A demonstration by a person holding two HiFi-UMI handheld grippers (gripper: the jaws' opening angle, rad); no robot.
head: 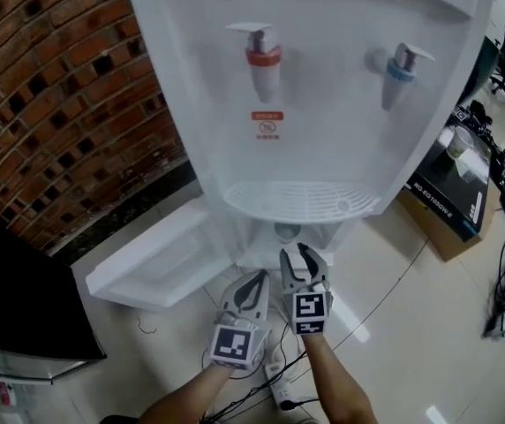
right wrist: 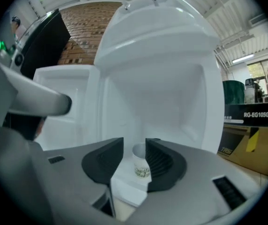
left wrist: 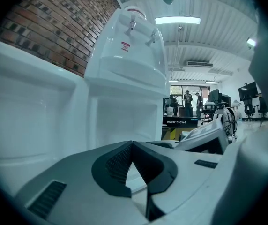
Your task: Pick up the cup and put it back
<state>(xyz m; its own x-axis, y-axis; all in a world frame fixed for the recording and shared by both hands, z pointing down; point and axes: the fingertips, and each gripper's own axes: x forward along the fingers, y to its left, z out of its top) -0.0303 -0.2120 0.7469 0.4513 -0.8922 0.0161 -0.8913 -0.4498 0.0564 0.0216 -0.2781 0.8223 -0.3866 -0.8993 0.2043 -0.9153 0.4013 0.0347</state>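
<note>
Cup [right wrist: 141, 165], white with a small printed motif, is standing upright on a white ledge inside the open lower compartment of the water dispenser [head: 323, 104], below the drip tray. The right hand-held gripper [right wrist: 134, 146] is pointing at it from just outside the compartment, its jaws standing a narrow gap apart and gripping nothing; the cup is showing through that gap, farther in and apart from the pads. The left hand-held gripper [left wrist: 132, 146] is hovering beside it, low over the floor, its jaw tips meeting and holding nothing. The compartment door [head: 151, 259] is hanging open to the left, by the brick wall [head: 49, 87].
</note>
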